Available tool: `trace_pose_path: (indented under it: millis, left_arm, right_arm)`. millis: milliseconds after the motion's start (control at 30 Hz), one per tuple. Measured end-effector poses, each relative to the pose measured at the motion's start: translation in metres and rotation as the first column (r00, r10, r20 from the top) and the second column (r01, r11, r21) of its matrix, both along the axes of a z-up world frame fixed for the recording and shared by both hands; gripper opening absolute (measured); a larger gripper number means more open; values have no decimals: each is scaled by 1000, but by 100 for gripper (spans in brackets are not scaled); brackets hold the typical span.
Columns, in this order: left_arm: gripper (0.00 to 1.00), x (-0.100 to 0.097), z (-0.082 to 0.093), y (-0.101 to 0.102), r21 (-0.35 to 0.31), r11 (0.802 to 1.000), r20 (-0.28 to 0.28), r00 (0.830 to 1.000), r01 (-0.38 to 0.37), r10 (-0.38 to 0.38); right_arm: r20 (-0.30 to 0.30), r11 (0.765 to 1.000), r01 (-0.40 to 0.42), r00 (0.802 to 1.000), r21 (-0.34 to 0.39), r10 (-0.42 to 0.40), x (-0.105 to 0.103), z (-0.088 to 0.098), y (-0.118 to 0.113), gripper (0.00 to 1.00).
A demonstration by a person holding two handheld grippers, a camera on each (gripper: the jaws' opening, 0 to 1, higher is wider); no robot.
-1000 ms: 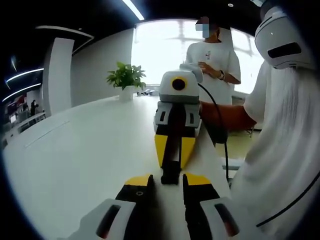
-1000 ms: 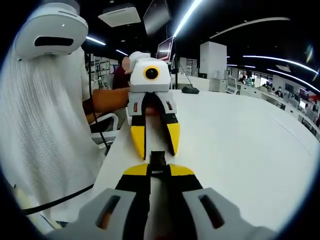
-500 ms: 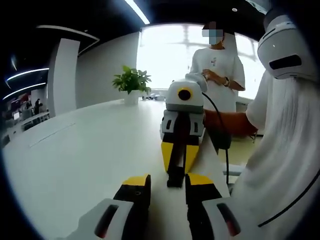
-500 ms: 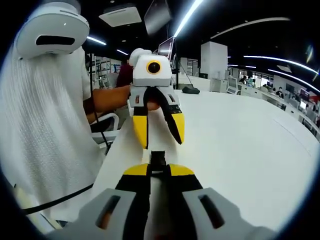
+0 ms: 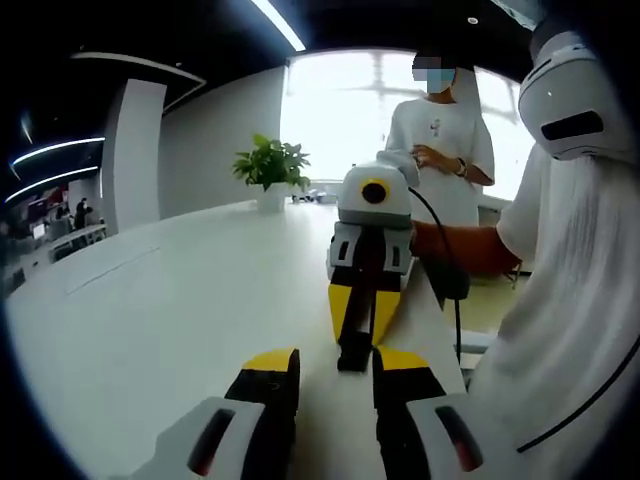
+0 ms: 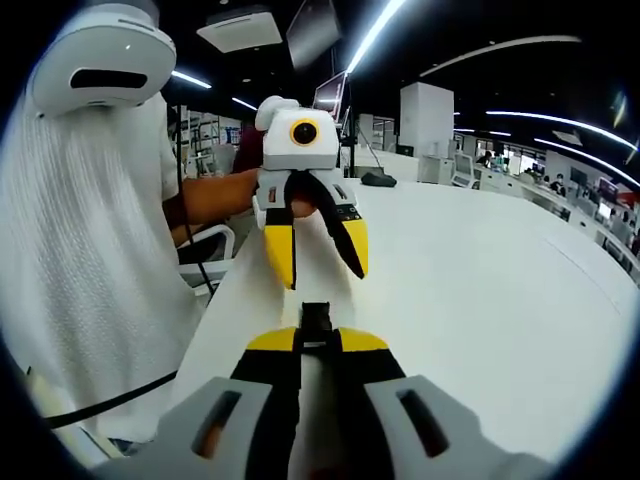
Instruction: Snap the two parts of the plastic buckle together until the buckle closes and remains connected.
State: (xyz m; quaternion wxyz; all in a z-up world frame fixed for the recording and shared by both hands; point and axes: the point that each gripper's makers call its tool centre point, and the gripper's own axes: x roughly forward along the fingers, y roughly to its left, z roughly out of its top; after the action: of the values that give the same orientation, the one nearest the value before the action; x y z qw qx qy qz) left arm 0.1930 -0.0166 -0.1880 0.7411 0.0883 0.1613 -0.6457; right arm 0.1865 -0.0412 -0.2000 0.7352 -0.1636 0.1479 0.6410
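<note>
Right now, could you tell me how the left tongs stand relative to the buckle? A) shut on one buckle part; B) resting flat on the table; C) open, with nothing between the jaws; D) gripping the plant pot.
C: in the right gripper view the left tongs hang above the white table with jaws spread and empty, while the right tongs are shut on the black buckle.

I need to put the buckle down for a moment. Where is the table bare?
The white table is bare from the left hand-held gripper out toward the potted plant. It is crowded between the two grippers, where the right hand-held gripper grips the black buckle.
</note>
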Motion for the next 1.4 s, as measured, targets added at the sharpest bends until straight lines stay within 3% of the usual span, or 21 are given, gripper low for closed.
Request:
trace_pose_path:
  millis: [567,1400]
  left_arm:
    - [28,2,2,4,-4,1000,-1,1000,-23,23]
    - [30,18,4,17,-15,995,-4,995,-100,100]
  right_arm:
    - [6,1000,2,1000,16,-2,0,4,0,12]
    - [-1,1000,24,1000,1,-24,25,1,-10,12]
